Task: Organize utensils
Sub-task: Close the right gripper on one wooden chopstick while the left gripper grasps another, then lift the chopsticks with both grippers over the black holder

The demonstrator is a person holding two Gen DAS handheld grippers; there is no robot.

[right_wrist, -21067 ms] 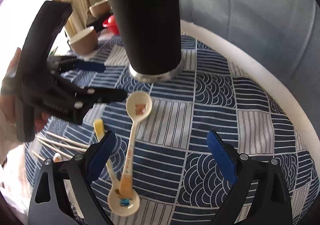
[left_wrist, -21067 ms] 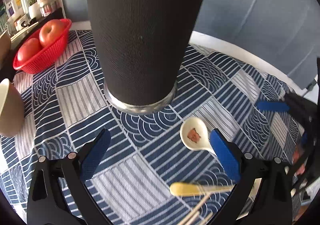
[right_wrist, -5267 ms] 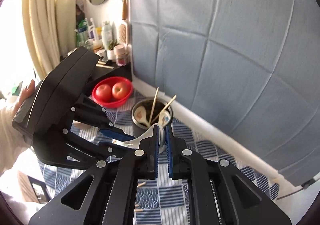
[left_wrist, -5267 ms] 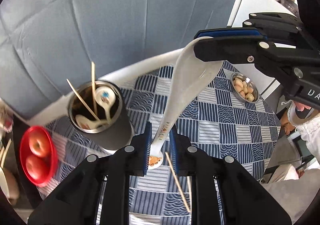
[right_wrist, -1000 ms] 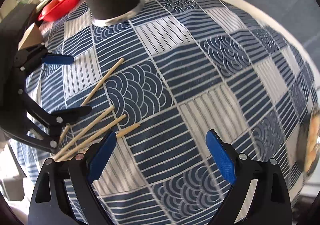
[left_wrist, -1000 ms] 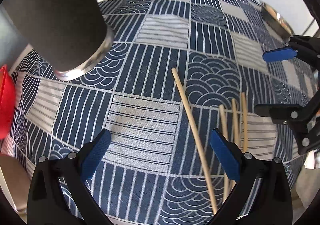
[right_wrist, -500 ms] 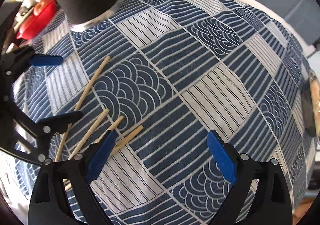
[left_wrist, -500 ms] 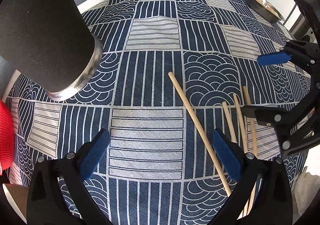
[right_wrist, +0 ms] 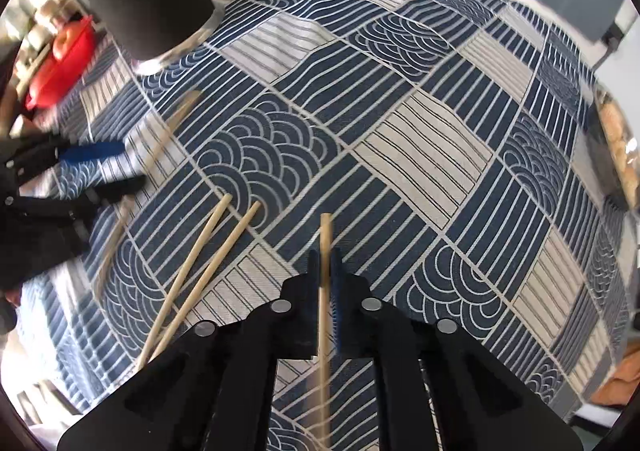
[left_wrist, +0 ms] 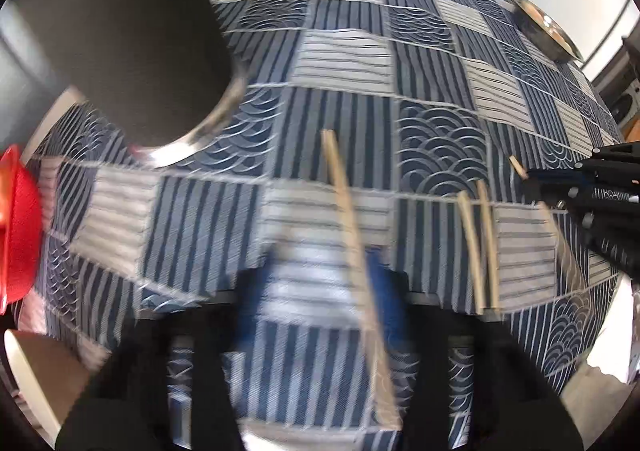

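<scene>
Blue and white cloth (right_wrist: pixel 400 91) all over the table. Both grippers pointing down at it.

Right gripper (right_wrist: pixel 326 283): just snapped closed, pinched tight on one chopstick (right_wrist: pixel 326 235). Blue pads pressed on both sides of the stick. Tip of the stick poking out past the fingers, over the cloth.

Left gripper (left_wrist: pixel 320 287): very smeared in its own view. Just snapped closed too, with the long chopstick (left_wrist: pixel 344 203) running between its fingers. Far end of that stick on the cloth, pointing toward the black cup (left_wrist: pixel 120 31).

Two loose chopsticks (right_wrist: pixel 208 243) flat on the cloth, side by side, between the two grippers. Touching neither gripper.

Black cup standing upright at the far side of the table, well apart from the sticks. Top of the cup out of view, so no telling what sits inside.

Red basket (right_wrist: pixel 60 63) just past the cup. Shiny metal dish (left_wrist: pixel 544 31) at the far right edge of the table.
</scene>
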